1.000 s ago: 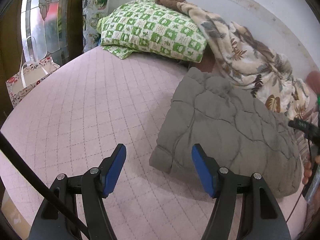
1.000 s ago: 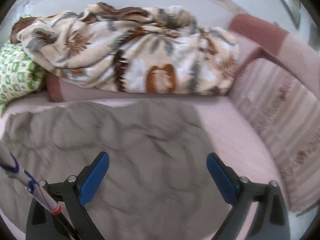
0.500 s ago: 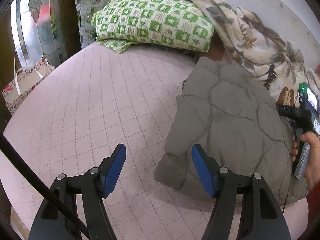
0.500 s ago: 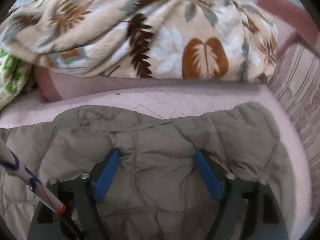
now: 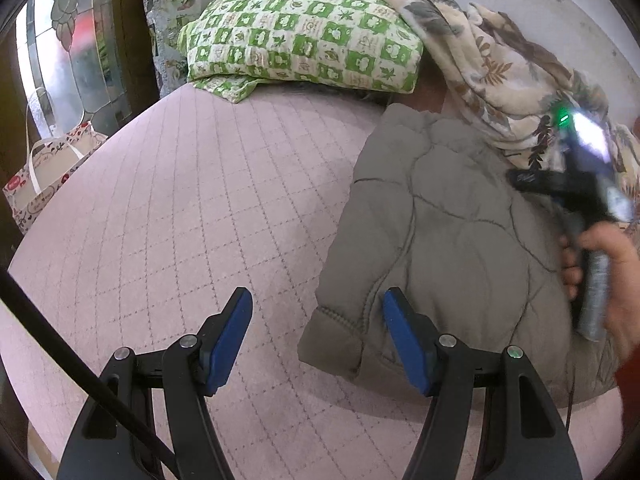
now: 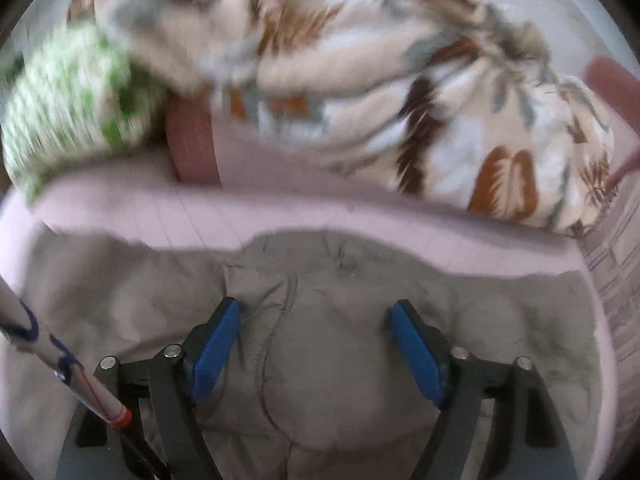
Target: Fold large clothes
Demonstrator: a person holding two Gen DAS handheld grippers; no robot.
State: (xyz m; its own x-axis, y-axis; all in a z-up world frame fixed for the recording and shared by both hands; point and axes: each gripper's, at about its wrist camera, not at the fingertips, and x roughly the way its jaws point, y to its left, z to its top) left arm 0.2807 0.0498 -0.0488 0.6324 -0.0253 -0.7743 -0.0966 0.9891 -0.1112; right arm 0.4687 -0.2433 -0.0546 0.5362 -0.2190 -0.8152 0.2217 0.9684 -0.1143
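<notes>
Pink quilted bedding is spread across the bed, on whose right half the grey padded jacket is laid, seemingly folded already. The left gripper is held wide at its cuffed corner and the right gripper wide upon its middle, nothing being gripped; pressing flat or one more fold is judged due. Only from the left wrist are the gift bag and sharply rendered green checked pillow seen, while the jacket's far edge is shown by the right wrist.

No text, label or number can be read in either view. The paper bag carries some dark printed marks, but they are too small to make out.
</notes>
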